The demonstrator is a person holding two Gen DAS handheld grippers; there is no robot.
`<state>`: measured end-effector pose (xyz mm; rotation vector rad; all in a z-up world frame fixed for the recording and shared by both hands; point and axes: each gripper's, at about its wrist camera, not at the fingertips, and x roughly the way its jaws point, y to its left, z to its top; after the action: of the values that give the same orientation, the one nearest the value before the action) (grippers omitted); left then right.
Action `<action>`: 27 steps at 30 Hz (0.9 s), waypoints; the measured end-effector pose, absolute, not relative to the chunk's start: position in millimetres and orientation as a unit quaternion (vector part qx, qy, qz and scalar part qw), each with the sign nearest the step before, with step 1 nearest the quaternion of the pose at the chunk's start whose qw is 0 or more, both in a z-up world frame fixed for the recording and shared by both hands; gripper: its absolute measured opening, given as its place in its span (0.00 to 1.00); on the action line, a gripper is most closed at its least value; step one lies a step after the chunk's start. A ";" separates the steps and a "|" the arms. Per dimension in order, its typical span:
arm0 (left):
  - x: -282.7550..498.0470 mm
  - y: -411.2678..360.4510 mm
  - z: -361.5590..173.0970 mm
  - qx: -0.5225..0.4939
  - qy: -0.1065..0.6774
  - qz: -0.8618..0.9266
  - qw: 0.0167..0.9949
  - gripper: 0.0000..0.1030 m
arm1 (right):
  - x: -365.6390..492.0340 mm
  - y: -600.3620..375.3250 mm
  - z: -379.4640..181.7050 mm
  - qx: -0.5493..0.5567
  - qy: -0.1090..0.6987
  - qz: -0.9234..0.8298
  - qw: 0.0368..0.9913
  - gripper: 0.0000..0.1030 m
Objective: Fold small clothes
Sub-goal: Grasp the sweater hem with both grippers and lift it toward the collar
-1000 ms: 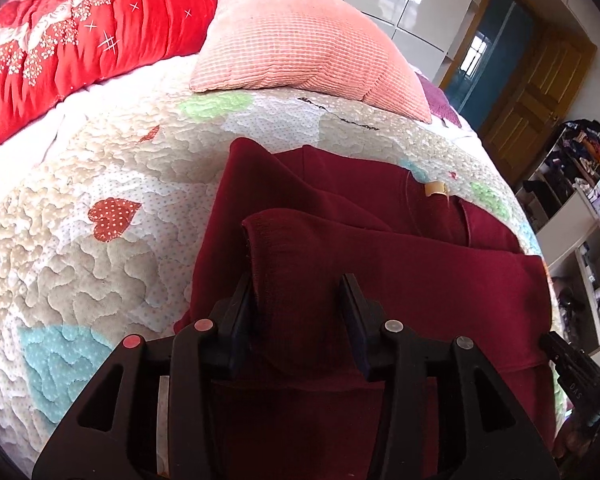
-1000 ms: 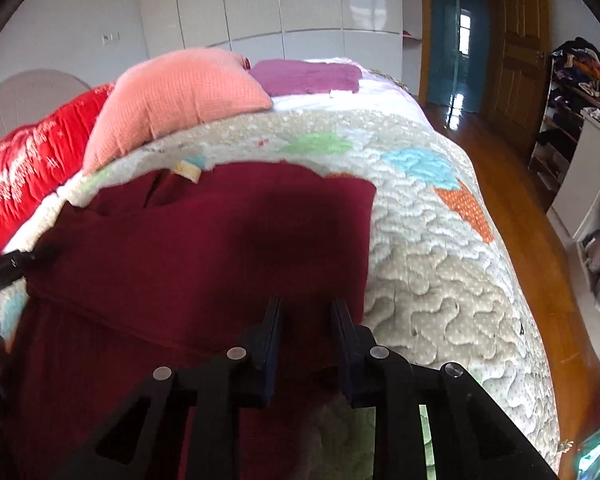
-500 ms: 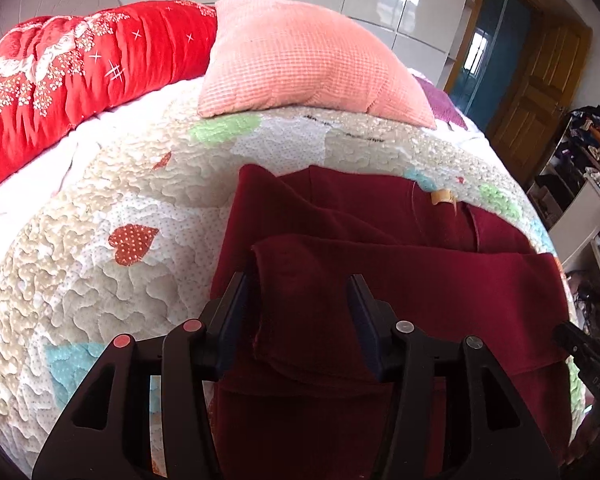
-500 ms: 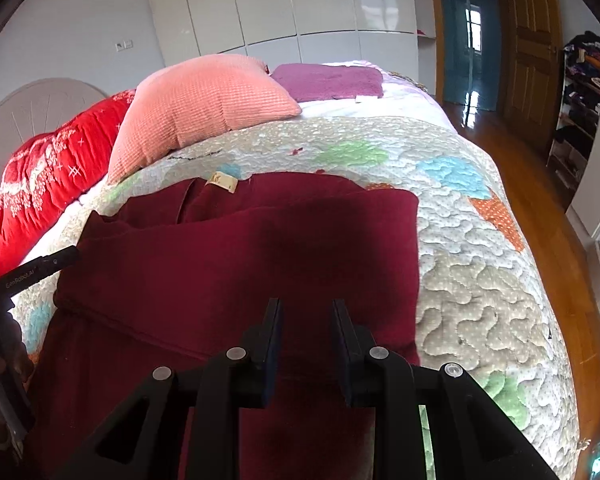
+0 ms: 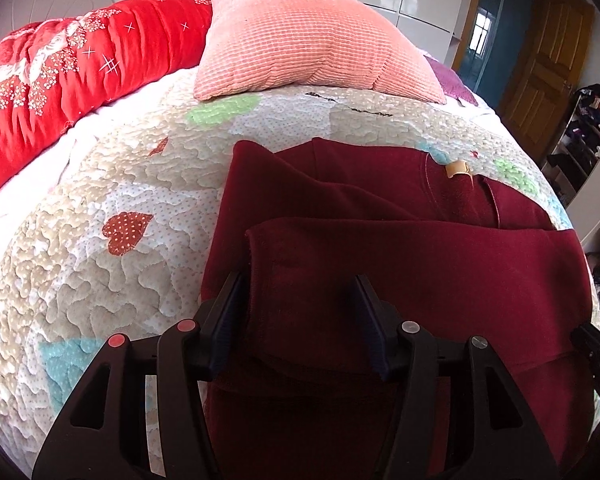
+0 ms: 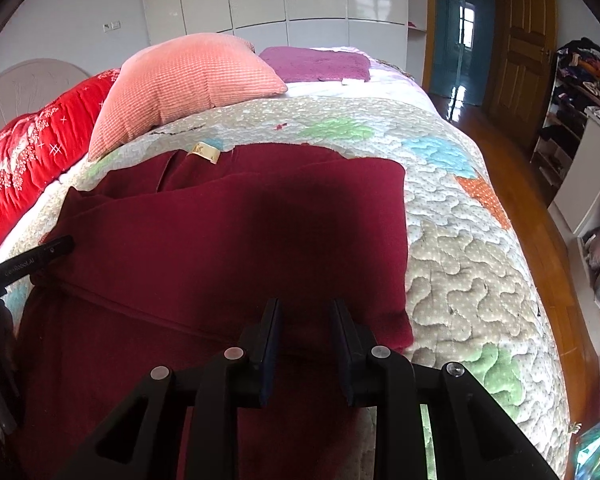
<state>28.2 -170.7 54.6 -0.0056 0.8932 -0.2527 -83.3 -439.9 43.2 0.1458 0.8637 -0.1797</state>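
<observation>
A dark red garment (image 5: 400, 264) lies on the quilt (image 5: 100, 264) across the bed's near edge, its lower part already doubled up over the body, with a tan label (image 5: 458, 169) showing at the far hem toward the pink pillow (image 5: 300, 40). The left gripper (image 5: 300, 320) hangs over the folded flap's left corner with its jaws spread wide and nothing between them; the right gripper (image 6: 305, 340) sits over the near right part of the cloth, jaws parted a little less, also holding nothing (a shadow falls on the fabric just ahead of it). My reading is that one fold has been laid and let go. The next move probably calls for pinching one side edge with both tools and carrying it across, keeping the layers square so the flap does not slide.
</observation>
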 end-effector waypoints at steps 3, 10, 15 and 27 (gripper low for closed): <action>18.4 -168.0 60.5 -0.002 0.432 -0.126 0.893 0.53 | -85.2 -438.7 45.4 0.069 0.420 -0.091 0.900 0.23; -13.6 -153.0 73.6 -0.004 0.432 -0.125 0.893 0.53 | -114.9 -433.9 55.8 0.105 0.412 -0.080 0.901 0.28; -36.3 -146.8 75.4 -0.003 0.434 -0.125 0.892 0.53 | -133.3 -427.3 56.6 0.111 0.411 -0.081 0.901 0.30; -50.0 -124.2 69.3 -0.065 0.462 -0.139 0.874 0.53 | -130.8 -445.6 59.9 0.147 0.397 -0.108 0.900 0.53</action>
<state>-50.0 -124.2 69.3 -0.1356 0.9646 -0.2909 -130.8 -445.6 59.9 0.3041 0.8211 -0.2228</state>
